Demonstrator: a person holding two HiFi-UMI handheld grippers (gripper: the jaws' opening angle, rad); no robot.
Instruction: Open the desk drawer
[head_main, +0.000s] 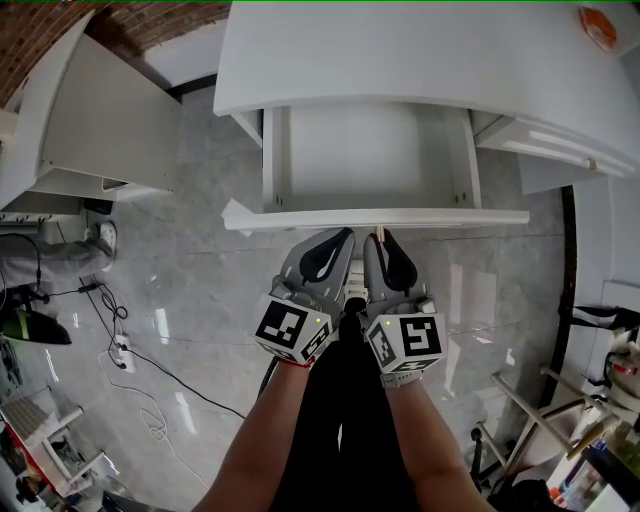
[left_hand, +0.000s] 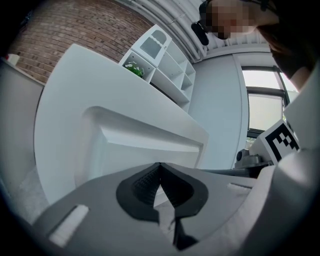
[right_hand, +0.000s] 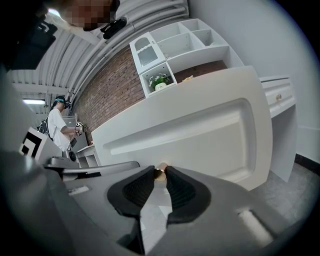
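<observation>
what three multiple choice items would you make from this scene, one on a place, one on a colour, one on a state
1. Where is the knob?
A. on the floor
B. between the jaws of the right gripper
C. on a shelf

2. What colour is the drawer front?
A. white
B. black
C. red

3. What state is the drawer in?
A. fully shut
B. taken out and lying on the floor
C. pulled open

Answers:
1 B: the right gripper view shows the jaws closed on the brass knob.
2 A: the front panel is white in every view.
3 C: the head view shows its inside standing out from under the desk.
</observation>
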